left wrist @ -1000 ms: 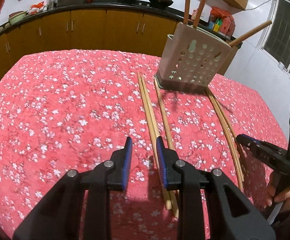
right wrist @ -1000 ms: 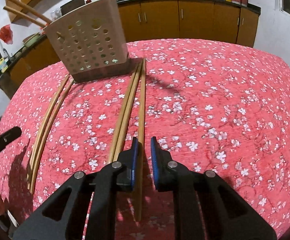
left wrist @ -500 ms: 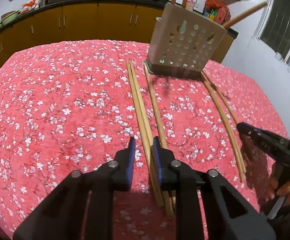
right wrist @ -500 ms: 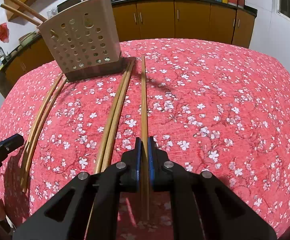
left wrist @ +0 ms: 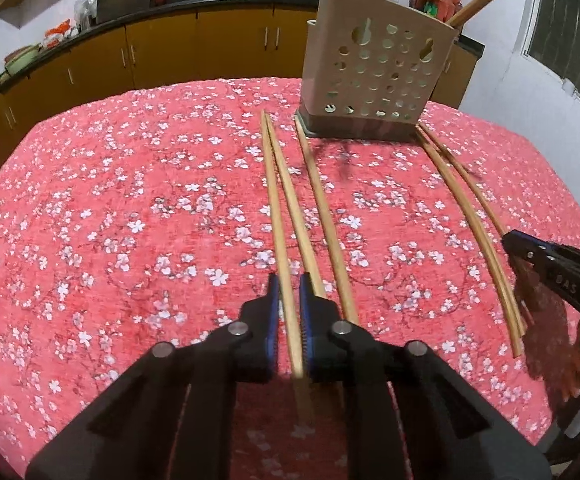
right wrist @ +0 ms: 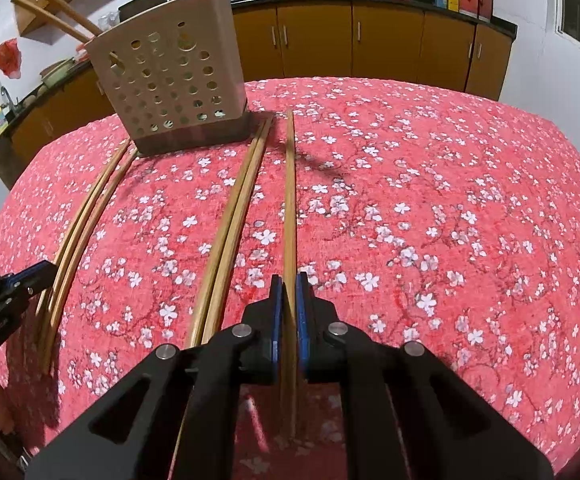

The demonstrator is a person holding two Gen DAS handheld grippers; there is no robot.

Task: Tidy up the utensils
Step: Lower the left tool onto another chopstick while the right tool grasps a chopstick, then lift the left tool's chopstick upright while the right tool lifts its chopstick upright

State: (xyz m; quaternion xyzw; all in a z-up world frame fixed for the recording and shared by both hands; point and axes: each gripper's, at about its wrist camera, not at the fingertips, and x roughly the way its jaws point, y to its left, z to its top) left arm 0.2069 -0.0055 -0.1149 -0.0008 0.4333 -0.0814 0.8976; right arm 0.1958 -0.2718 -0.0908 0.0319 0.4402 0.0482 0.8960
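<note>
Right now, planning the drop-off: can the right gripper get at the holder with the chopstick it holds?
Probably yes. The right gripper is shut on the single chopstick, and nothing stands between it and the holder; only flat chopsticks lie alongside.

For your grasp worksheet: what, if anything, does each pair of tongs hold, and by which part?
Each holds one chopstick near its near end: the left tongs a left chopstick, the right tongs a lone chopstick.

Both tongs, left [left wrist: 288, 286] and right [right wrist: 286, 285], clamped, angled down.
</note>
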